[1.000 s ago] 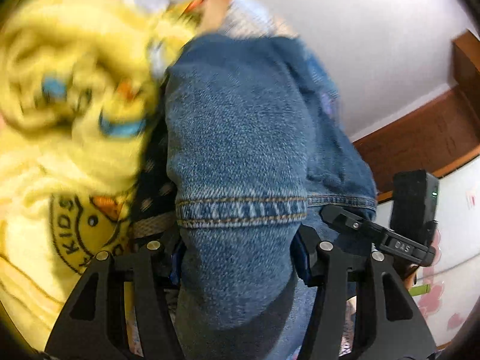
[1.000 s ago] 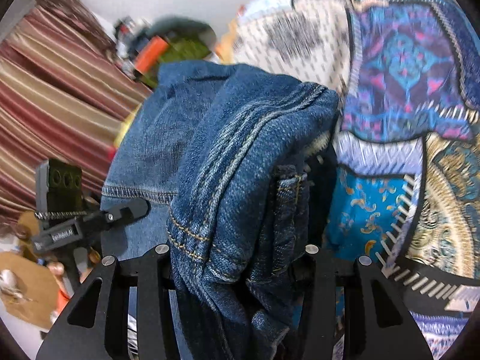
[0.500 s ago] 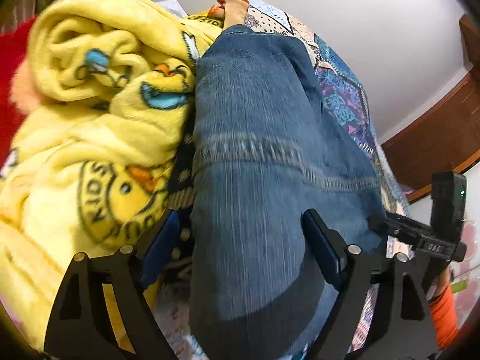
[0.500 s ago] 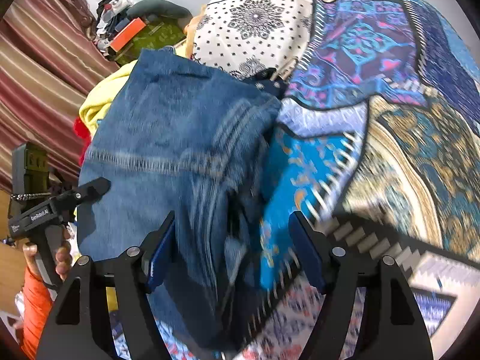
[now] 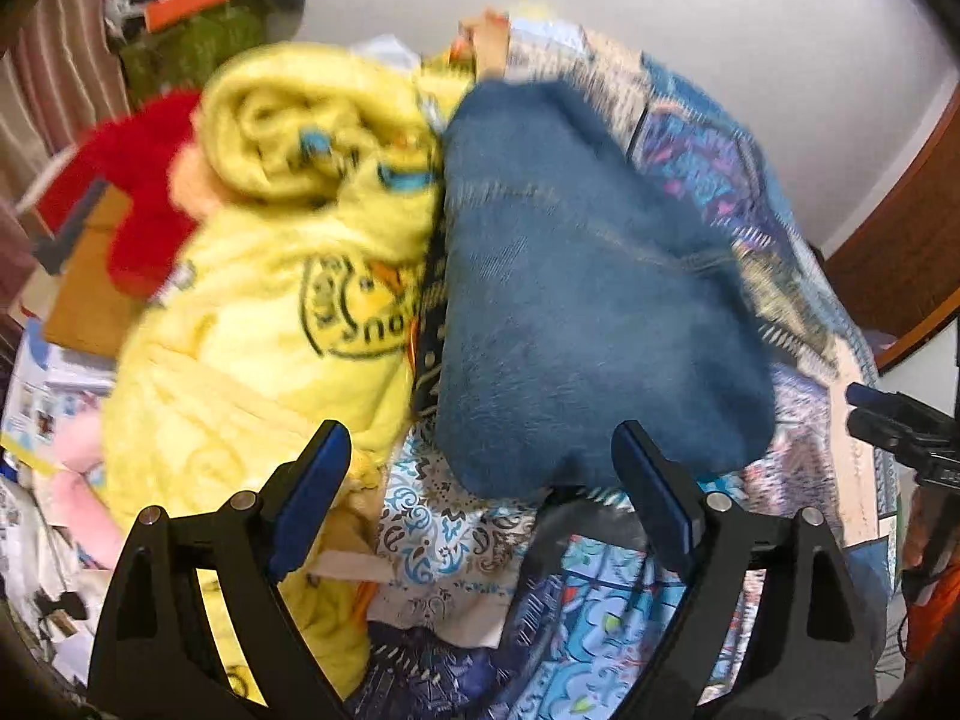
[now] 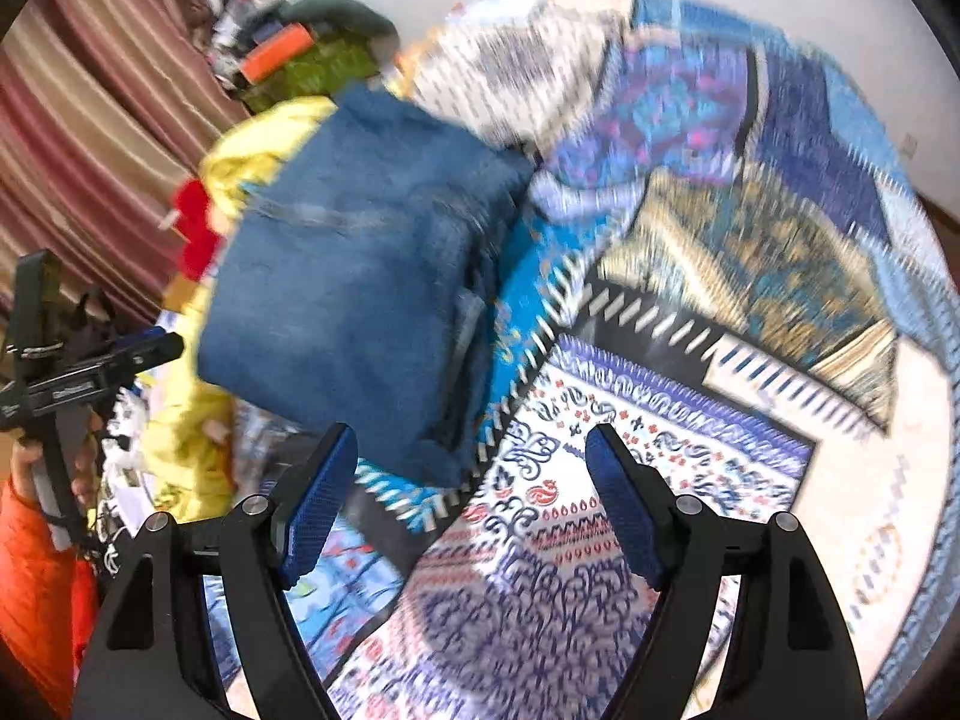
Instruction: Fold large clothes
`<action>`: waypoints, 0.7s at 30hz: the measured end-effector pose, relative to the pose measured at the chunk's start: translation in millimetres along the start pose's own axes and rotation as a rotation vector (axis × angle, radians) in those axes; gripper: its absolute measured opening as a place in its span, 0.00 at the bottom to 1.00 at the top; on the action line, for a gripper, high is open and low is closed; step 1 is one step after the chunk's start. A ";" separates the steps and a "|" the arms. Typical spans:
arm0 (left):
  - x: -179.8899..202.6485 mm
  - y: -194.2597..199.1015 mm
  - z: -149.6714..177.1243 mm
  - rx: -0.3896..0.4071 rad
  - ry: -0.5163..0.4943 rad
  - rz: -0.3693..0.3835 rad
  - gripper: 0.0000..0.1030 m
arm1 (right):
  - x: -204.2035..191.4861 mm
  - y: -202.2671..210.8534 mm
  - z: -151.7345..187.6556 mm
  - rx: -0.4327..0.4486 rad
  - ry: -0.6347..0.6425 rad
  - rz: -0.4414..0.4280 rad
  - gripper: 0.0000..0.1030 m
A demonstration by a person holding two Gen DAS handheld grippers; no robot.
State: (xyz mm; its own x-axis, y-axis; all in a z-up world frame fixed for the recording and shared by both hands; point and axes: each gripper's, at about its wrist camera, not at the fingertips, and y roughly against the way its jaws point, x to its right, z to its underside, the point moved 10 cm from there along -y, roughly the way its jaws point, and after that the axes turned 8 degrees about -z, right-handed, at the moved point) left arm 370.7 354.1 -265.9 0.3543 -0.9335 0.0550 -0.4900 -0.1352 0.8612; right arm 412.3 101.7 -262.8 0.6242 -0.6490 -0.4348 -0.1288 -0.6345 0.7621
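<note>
Jeans (image 5: 576, 300): one folded denim bundle, lying on the patterned bedspread (image 5: 600, 600) at frame centre, long axis running from lower centre toward upper centre. One yellow blanket (image 5: 270, 276) touches its left edge. Left gripper (image 5: 480, 480) and right gripper (image 6: 471, 474): two units, fingers spread wide, released, grasping nothing, just short of the bundle.

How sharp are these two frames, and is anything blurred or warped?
Left wrist: folded jeans and yellow blanket smeared by motion blur; the open jaws stay crisp. Right wrist: patterned bedspread streaks worst towards the far side. Both show fisheye bending and dark corners.
</note>
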 end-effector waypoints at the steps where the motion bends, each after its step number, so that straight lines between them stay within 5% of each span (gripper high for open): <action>1: 1.3 14.2 -3.1 0.027 -0.001 -0.004 0.86 | -8.2 17.2 -5.4 0.043 0.021 -0.006 0.73; 11: 60.0 212.3 -24.9 0.497 -0.078 -0.016 0.86 | -97.0 178.8 -34.7 0.457 0.189 -0.052 0.73; 21: 88.7 348.6 30.1 0.824 -0.010 -0.003 0.86 | -178.9 271.7 5.7 0.752 0.348 -0.067 0.73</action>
State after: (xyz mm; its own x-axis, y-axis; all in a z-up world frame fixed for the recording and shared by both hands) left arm 207.3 214.1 23.9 0.3512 -0.9352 0.0454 -0.9178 -0.3343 0.2140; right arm 261.2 43.0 19.4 0.8357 -0.5112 -0.2006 -0.4863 -0.8586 0.1623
